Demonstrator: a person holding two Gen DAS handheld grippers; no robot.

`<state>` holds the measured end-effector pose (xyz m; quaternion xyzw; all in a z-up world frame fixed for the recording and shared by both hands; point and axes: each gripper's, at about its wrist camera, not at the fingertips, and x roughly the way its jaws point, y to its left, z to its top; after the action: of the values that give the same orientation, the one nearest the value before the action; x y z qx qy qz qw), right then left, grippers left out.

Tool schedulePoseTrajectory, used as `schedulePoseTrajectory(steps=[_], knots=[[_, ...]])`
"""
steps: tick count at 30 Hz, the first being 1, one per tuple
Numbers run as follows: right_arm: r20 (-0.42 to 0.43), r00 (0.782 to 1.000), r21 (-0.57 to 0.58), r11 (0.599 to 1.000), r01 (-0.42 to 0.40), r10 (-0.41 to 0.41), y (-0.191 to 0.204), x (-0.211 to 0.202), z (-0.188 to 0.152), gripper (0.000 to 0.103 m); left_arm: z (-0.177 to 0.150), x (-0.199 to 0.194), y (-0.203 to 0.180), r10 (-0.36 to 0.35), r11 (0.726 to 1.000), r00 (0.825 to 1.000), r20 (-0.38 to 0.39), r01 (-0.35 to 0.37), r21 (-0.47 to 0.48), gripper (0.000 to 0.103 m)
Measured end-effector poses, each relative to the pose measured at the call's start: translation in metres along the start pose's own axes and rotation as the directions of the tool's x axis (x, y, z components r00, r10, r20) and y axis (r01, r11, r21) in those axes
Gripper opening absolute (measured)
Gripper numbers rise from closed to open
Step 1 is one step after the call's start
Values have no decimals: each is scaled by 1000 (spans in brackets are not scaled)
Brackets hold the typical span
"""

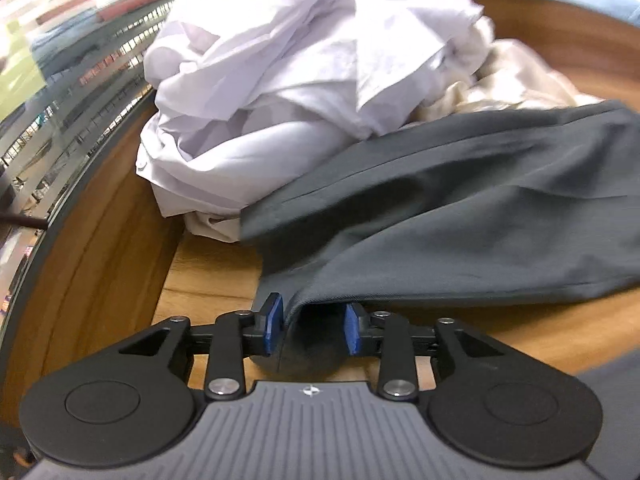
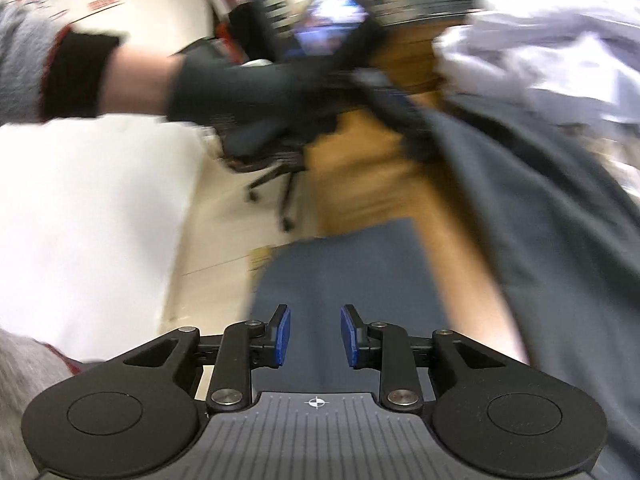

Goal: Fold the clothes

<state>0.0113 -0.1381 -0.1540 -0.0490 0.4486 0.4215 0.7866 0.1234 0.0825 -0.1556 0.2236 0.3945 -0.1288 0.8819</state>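
A dark grey garment [image 1: 480, 208] lies stretched across the wooden table [image 1: 208, 272], running from my left gripper [image 1: 314, 324] to the right. A fold of it sits between the blue pads, which stand wide apart; the cloth touches the left pad. Behind it rises a crumpled pile of white clothes [image 1: 280, 80]. In the right wrist view my right gripper [image 2: 315, 334] is open and holds nothing, hovering above a dark blue-grey cloth [image 2: 340, 272] at the table's edge. The grey garment [image 2: 540, 220] hangs along the right there, blurred.
A cream cloth [image 1: 512, 80] lies behind the grey garment. A gloved hand [image 2: 240, 88] holds the other gripper at the garment's far end. An office chair [image 2: 272, 176] stands on the pale floor beyond the table [image 2: 360, 184]. Slatted shelving runs along the left.
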Motion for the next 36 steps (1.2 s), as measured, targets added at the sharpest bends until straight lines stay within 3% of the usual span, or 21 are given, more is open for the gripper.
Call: schedulePoseTrajectory(steps=[5, 7, 12, 19, 25, 27, 36], knots=[[-7, 992, 61, 991, 122, -122, -32, -23, -27, 30, -21, -38, 11, -171, 982, 985, 29, 173, -71, 49], [-17, 988, 80, 985, 152, -152, -41, -27, -37, 30, -30, -52, 3, -228, 971, 973, 29, 230, -71, 54], [-44, 979, 120, 972, 204, -200, -59, -34, -56, 30, -49, -64, -29, -323, 945, 947, 2, 322, -53, 55], [-98, 963, 68, 964, 258, -251, -60, -38, -72, 30, -66, -35, -47, -301, 950, 953, -37, 296, -98, 55], [-109, 959, 79, 959, 271, -262, -60, -40, -78, 30, -69, -21, -53, -314, 946, 947, -59, 308, -101, 53], [-109, 959, 87, 958, 273, -263, -60, -41, -79, 30, -69, -19, -53, -290, 953, 956, -52, 284, -100, 52], [-150, 962, 92, 966, 242, -227, -56, -21, -89, 31, -71, -23, -58, -352, 932, 934, -62, 345, -110, 51]])
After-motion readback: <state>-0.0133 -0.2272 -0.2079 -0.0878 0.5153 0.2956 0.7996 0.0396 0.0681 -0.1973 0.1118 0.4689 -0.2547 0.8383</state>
